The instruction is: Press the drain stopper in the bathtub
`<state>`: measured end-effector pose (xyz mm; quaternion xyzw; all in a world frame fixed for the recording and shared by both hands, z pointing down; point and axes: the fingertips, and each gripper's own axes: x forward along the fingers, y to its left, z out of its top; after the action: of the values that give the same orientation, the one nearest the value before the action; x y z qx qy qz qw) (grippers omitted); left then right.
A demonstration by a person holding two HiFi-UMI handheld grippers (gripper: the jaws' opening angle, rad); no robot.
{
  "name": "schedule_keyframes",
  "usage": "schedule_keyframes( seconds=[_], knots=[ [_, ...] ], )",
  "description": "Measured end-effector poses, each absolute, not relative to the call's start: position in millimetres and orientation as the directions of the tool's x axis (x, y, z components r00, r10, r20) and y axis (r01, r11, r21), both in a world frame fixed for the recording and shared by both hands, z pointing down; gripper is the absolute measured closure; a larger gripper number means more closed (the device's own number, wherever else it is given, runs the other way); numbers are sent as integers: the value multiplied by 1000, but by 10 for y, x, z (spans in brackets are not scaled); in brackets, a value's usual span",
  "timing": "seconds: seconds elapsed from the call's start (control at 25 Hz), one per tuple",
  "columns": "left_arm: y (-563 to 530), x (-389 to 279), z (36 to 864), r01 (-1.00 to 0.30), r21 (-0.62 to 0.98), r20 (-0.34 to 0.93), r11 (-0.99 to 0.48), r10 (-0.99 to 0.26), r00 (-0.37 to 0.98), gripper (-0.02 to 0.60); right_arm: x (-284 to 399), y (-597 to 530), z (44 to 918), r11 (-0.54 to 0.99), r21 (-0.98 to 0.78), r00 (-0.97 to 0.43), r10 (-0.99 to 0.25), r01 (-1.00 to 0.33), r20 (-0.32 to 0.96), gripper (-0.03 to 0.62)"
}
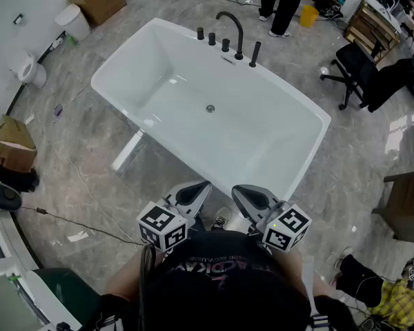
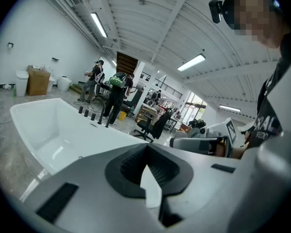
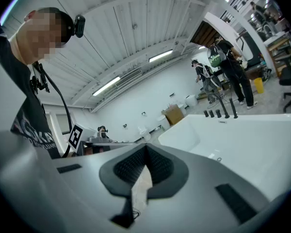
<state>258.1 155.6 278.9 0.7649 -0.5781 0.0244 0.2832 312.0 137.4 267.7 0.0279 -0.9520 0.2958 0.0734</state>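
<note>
The white bathtub fills the middle of the head view, with the small round metal drain stopper on its floor. A black faucet and black knobs stand on its far rim. Both grippers are held close to the person's chest, outside the tub's near rim. The left gripper has its jaws closed together and holds nothing; so does the right gripper. In the left gripper view the left gripper points over the tub. In the right gripper view the right gripper does likewise, with the stopper faintly visible.
A black office chair and a standing person are beyond the tub. A cardboard box, a white bin and a toilet are at the far left. A wooden chair stands at the right; a cable crosses the floor.
</note>
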Motion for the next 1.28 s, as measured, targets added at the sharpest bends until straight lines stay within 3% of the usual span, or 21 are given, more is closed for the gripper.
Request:
schedule_keyframes(
  seconds=[1.28],
  knots=[
    [1764,2514,2723,-898,414,362,-152,-877,315,575,3048,1543,2537,837,-542,-991,3,-70,132,583]
  ],
)
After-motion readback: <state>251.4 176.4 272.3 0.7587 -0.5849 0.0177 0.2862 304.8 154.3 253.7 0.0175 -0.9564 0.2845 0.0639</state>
